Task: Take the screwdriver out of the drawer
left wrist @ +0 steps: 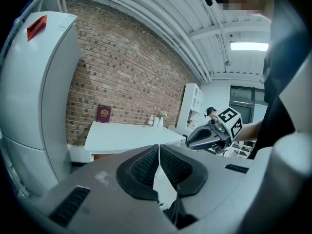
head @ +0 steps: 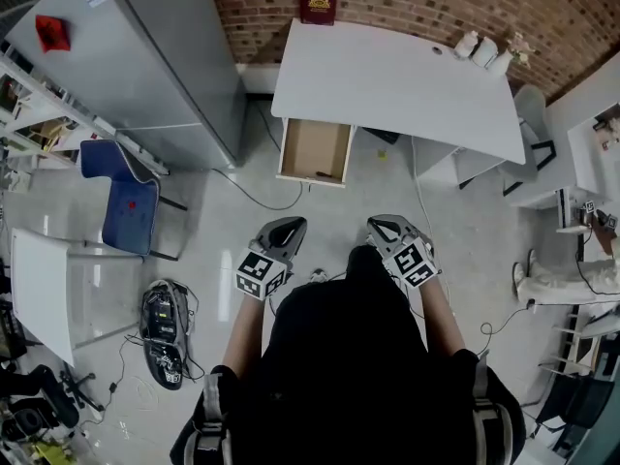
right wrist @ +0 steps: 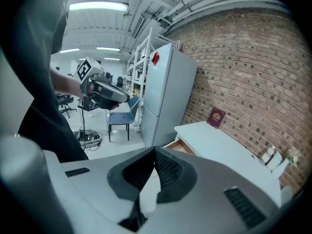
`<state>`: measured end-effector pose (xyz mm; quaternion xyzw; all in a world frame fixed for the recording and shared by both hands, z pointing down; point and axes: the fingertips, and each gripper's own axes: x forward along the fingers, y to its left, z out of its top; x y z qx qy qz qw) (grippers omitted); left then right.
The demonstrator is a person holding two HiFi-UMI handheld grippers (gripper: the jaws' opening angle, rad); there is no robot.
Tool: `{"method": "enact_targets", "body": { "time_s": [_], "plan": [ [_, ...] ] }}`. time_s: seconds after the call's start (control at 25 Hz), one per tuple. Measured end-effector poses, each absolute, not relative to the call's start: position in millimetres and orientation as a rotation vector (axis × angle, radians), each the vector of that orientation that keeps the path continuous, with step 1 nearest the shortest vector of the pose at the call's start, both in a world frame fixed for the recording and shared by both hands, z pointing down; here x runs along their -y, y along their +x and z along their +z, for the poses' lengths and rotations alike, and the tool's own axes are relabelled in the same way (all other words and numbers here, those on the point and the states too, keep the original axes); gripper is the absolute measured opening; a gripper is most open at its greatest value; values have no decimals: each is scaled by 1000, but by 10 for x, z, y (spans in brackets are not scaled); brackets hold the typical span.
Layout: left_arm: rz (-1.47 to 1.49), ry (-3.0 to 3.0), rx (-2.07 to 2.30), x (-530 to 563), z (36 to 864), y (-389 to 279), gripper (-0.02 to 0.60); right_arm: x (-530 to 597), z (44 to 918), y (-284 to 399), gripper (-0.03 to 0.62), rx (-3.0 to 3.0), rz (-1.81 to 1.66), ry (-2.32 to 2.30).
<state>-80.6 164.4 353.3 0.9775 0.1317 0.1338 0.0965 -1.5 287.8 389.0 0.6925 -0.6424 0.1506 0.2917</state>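
Observation:
The white desk point(head: 387, 76) stands against the brick wall, and its wooden drawer point(head: 315, 150) is pulled open toward me. A small dark thing point(head: 322, 174) lies at the drawer's front edge; it is too small to tell what it is. My left gripper point(head: 287, 227) and right gripper point(head: 385, 227) hang side by side over the floor, well short of the drawer. Both are shut with nothing between the jaws. In the left gripper view the left gripper point(left wrist: 159, 147) points at the desk point(left wrist: 126, 135). In the right gripper view the right gripper point(right wrist: 155, 151) faces the drawer point(right wrist: 181, 146).
A grey fridge point(head: 145, 56) stands left of the desk, with a blue chair point(head: 121, 197) and a white table point(head: 39, 289) further left. Cables and a dark device point(head: 165, 332) lie on the floor. A red book point(head: 318, 4) and small bottles point(head: 484, 51) sit on the desk.

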Motion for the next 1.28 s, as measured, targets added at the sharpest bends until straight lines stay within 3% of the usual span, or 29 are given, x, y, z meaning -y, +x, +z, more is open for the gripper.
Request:
{"method": "enact_targets", "body": {
  "time_s": [0.56,1.28],
  "plan": [
    [406,2893,-205,-1306,3555,-712,21,-2396,3949,281,55,1816,366,1740],
    [442,2862,-116,-1096,3591,-18,21,-2112,4208,1030,55,1893,417,1619]
  ]
}}
